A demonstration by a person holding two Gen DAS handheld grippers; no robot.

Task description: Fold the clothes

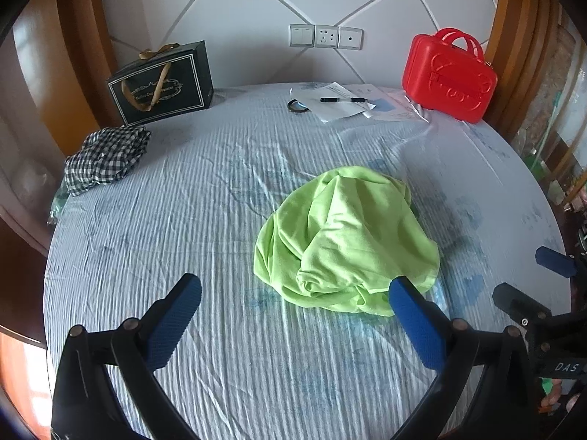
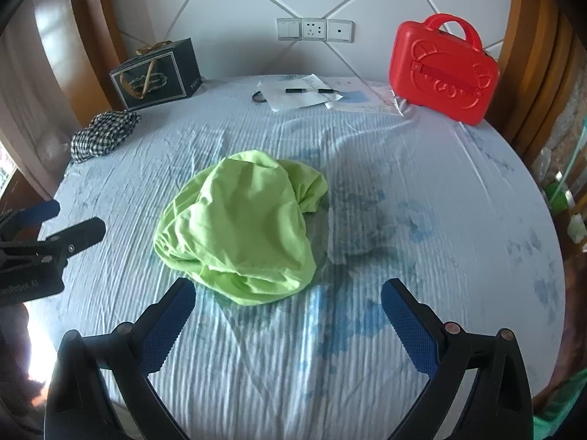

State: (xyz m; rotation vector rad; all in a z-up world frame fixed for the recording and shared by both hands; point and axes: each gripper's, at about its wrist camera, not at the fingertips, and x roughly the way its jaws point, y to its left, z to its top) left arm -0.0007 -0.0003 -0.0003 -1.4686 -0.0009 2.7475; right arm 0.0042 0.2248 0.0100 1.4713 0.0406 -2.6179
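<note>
A crumpled lime-green garment (image 1: 345,242) (image 2: 242,227) lies in a heap on the pale blue striped sheet (image 1: 205,220) (image 2: 422,168). My left gripper (image 1: 293,293) hovers just in front of it, open, its right finger (image 1: 414,322) close to the heap's near edge. My right gripper (image 2: 288,299) is also open and empty, near the garment's front edge. Each view catches the other gripper at its side: the right gripper (image 1: 532,286) and the left gripper (image 2: 55,227). A folded black-and-white checked garment (image 1: 106,159) (image 2: 104,135) sits at the far left.
A dark gift bag (image 1: 161,84) (image 2: 156,75) stands at the back left. A red plastic case (image 1: 449,75) (image 2: 442,68) stands at the back right. Papers with a pen (image 1: 343,99) (image 2: 310,90) lie between them by the tiled wall. Wooden posts flank the surface.
</note>
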